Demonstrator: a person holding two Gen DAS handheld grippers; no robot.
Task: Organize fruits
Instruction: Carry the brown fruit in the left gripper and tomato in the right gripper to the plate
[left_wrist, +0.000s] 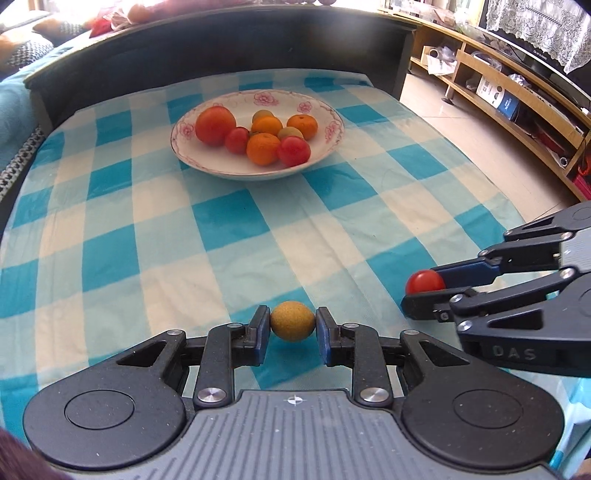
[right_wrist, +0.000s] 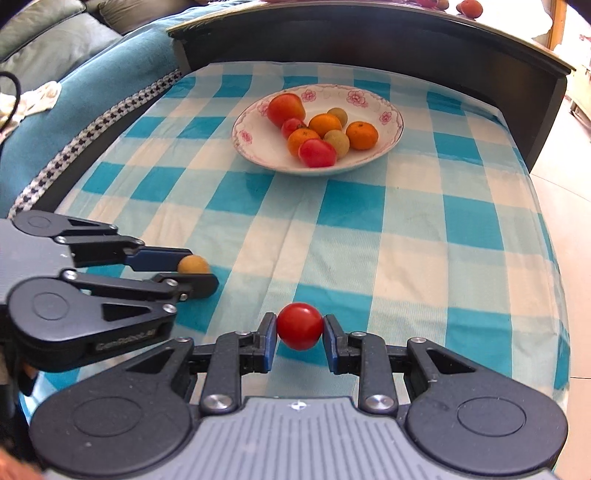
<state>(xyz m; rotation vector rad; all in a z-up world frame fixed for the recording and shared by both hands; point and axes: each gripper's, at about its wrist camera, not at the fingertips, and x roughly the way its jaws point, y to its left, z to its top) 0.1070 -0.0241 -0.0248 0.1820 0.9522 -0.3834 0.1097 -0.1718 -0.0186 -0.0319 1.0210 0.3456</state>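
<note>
My left gripper (left_wrist: 293, 325) is shut on a small tan round fruit (left_wrist: 293, 320) near the table's front edge; it also shows in the right wrist view (right_wrist: 193, 265). My right gripper (right_wrist: 300, 328) is shut on a small red tomato (right_wrist: 300, 325), which shows at the right in the left wrist view (left_wrist: 424, 282). A white floral bowl (left_wrist: 207, 157) stands at the far middle of the checked cloth and holds several tomatoes, oranges and tan fruits; the right wrist view shows it too (right_wrist: 258, 153).
A blue and white checked cloth (left_wrist: 229, 221) covers the table. A dark raised back panel (left_wrist: 221, 44) runs behind the bowl. A blue sofa (right_wrist: 92, 85) lies to the left, and wooden shelves (left_wrist: 517, 92) and tiled floor to the right.
</note>
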